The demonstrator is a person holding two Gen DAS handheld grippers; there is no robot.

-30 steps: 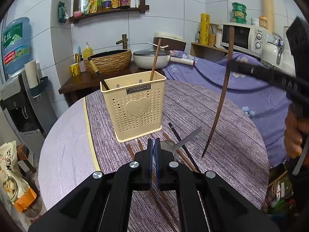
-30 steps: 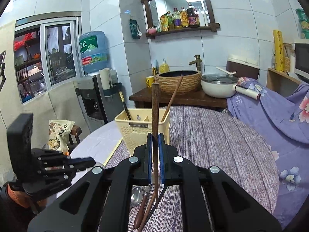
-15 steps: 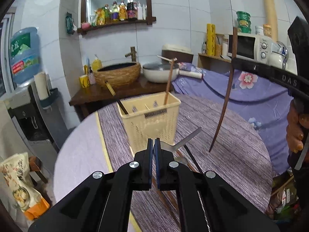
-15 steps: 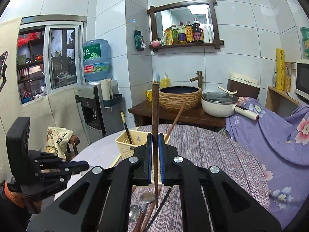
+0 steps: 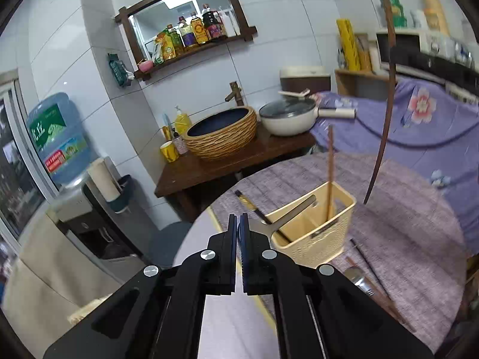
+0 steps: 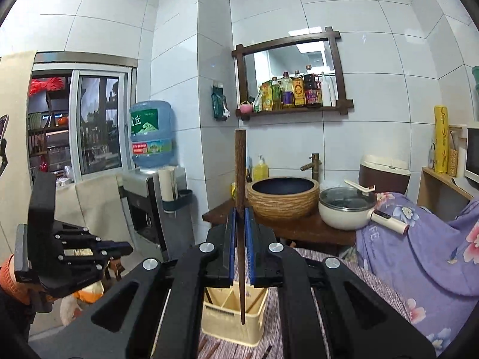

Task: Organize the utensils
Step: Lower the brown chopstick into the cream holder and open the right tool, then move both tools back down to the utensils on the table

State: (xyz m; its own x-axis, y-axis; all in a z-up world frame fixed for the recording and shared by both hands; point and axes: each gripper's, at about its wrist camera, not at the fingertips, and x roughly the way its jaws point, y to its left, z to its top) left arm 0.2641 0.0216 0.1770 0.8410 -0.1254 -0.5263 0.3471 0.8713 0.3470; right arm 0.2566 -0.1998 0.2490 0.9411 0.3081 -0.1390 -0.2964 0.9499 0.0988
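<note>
Chopstick [image 6: 240,209] upright in right gripper [image 6: 240,233], above basket [image 6: 233,320]

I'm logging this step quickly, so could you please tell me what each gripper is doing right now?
Left gripper: shut on the metal utensil.
Right gripper: shut on the dark wooden chopstick.

woven basin [image 5: 221,133] on dark wooden stand [image 5: 221,164] | white lidded pot [image 5: 287,118] beside it | bottles on wall shelf [image 6: 295,92] | water dispenser jug [image 6: 151,133] left | floral purple cloth [image 6: 419,239] right
</note>
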